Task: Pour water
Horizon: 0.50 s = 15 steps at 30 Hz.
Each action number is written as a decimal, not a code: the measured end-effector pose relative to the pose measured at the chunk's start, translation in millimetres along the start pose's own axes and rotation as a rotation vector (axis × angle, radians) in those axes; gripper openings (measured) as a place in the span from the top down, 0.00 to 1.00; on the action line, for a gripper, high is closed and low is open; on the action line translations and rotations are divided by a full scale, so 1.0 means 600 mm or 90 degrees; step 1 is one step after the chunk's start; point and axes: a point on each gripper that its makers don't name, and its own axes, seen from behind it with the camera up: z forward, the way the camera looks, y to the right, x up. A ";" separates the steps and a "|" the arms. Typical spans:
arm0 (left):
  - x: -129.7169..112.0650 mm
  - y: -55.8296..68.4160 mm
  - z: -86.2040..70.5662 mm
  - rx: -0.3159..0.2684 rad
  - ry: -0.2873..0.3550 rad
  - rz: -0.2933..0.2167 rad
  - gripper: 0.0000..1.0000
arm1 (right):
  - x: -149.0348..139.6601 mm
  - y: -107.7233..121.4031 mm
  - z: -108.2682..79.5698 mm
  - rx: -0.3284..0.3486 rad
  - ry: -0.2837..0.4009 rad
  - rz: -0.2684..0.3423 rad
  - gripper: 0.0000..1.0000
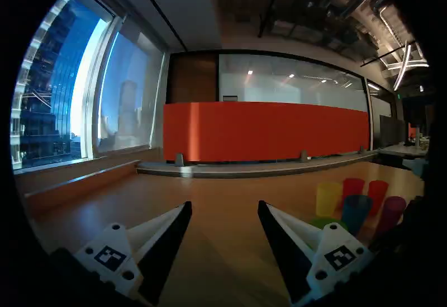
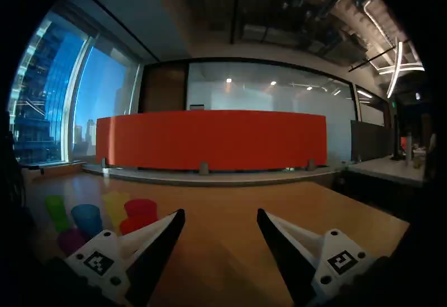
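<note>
While both grippers point across the wooden table (image 1: 234, 184):
Left gripper (image 1: 224, 206): fingers spread, empty.
Right gripper (image 2: 220, 213): fingers spread, empty.
Plastic cups (image 1: 356, 206): standing clustered; yellow, red, blue, purple, green.

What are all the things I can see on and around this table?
Cups: six; two red, one each yellow, blue, green, purple; clustered on the table, to the right of the left gripper and the left of the right gripper.
Table: one, light wood, under the cups.
Partition: one, orange, along the table's far edge.
Windows: two panes, blue daylight, on the left.
Left gripper: one, white with black fingers, open, holding nothing.
Right gripper: one, same colours, open, holding nothing.
</note>
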 end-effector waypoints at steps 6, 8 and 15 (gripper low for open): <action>0.000 0.000 0.000 0.000 0.000 0.000 0.13 | -0.001 0.001 0.000 -0.001 -0.001 0.000 0.00; 0.000 0.000 0.000 0.000 0.000 0.000 0.13 | -0.002 0.001 0.000 -0.002 -0.001 0.000 0.00; 0.000 0.000 0.000 0.000 0.000 0.000 0.13 | -0.002 0.002 0.000 -0.002 -0.002 0.001 0.00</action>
